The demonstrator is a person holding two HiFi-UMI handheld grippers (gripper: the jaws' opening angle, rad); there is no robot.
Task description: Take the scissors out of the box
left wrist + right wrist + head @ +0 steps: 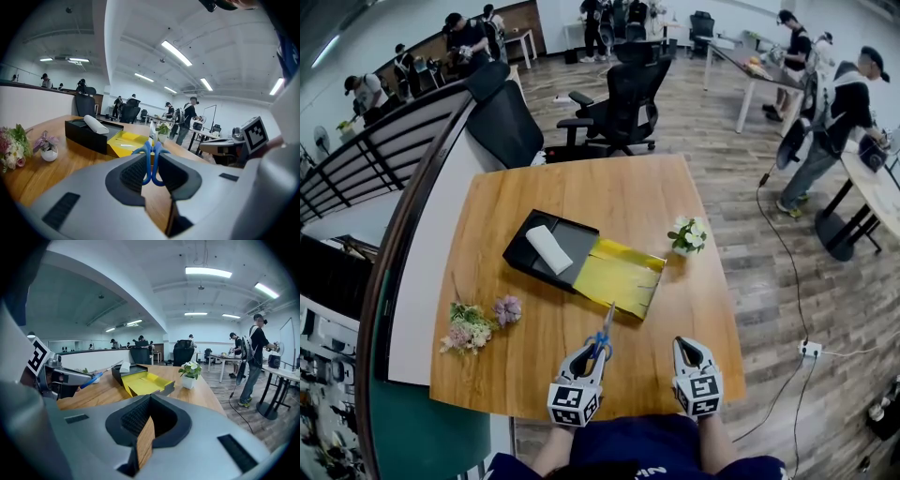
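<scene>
We had the blue-handled scissors (604,330) clear of the box (518,251), pinched by their handles in our left gripper (596,351) over the table (694,309). Our right gripper (687,345) was closed, empty. Next, we judged, lay them on bare wood.

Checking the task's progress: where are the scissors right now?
In head view, the scissors are outside the box, clamped in the left gripper over the table's near edge.

Bare tabletop (694,309) between box (577,239), flower pot (687,236) and, seemingly, loose posies (469,330)
</scene>
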